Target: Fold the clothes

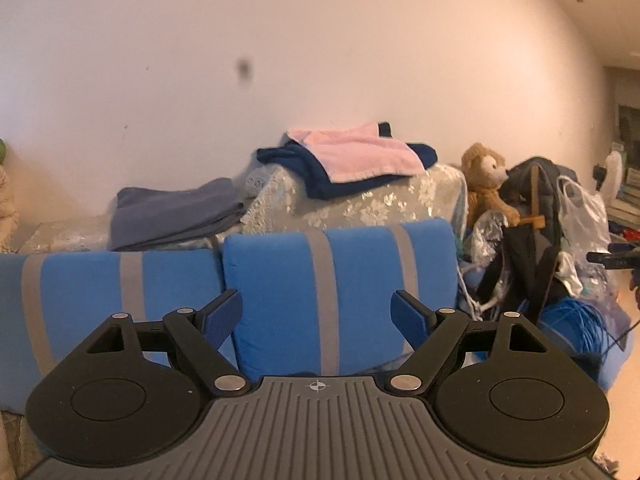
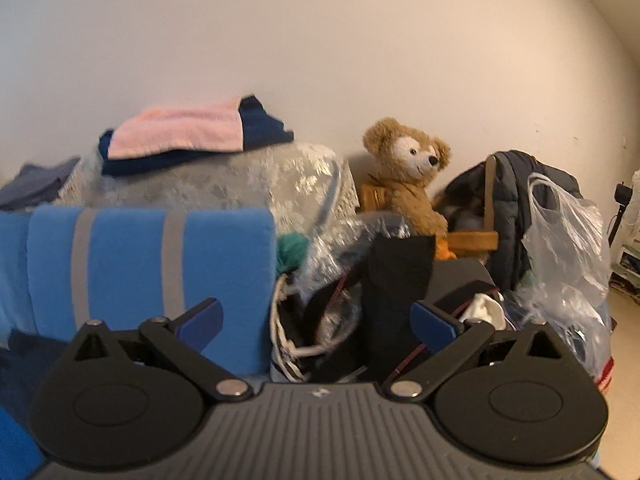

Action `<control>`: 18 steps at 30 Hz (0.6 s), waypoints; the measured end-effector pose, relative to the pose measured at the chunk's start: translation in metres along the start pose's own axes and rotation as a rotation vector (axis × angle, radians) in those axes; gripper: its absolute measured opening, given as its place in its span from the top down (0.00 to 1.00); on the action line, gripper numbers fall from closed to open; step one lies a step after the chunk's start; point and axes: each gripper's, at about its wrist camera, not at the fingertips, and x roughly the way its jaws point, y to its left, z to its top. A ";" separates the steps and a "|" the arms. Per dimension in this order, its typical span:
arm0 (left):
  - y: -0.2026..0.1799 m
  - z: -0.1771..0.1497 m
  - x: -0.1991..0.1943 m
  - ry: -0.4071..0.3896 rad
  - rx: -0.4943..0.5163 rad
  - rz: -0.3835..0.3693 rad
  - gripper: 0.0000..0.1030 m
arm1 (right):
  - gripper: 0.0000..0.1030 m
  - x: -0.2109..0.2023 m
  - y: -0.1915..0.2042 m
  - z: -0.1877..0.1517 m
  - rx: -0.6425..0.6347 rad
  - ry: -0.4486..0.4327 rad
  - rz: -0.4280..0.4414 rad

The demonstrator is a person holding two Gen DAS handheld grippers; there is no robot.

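Both tools hang open and empty: the left tool (image 1: 316,316) faces the blue sofa back (image 1: 340,292), while the folded pink-and-navy clothes (image 1: 356,158) lie beyond, up on the lace-covered mound; the right tool (image 2: 316,320) points toward the cluttered bags.

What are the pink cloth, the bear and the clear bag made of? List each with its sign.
Pink cloth: seemingly terry or fleece, matte; nubby, soft surface.
Bear: plush, likely synthetic; fuzzy tan pile, glossy black eye and nose.
Clear bag: thin plastic film, see-through and shiny; crinkled, with bright glints.
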 end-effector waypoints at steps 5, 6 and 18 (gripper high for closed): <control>-0.008 -0.032 0.017 0.054 -0.007 -0.015 0.20 | 0.00 0.014 -0.005 -0.056 -0.015 0.074 0.013; -0.008 -0.042 0.021 0.069 -0.019 -0.023 0.20 | 0.00 0.019 -0.005 -0.070 -0.012 0.095 0.011; -0.012 -0.142 0.068 0.253 -0.091 -0.067 0.20 | 0.00 0.030 -0.006 -0.220 -0.008 0.155 -0.105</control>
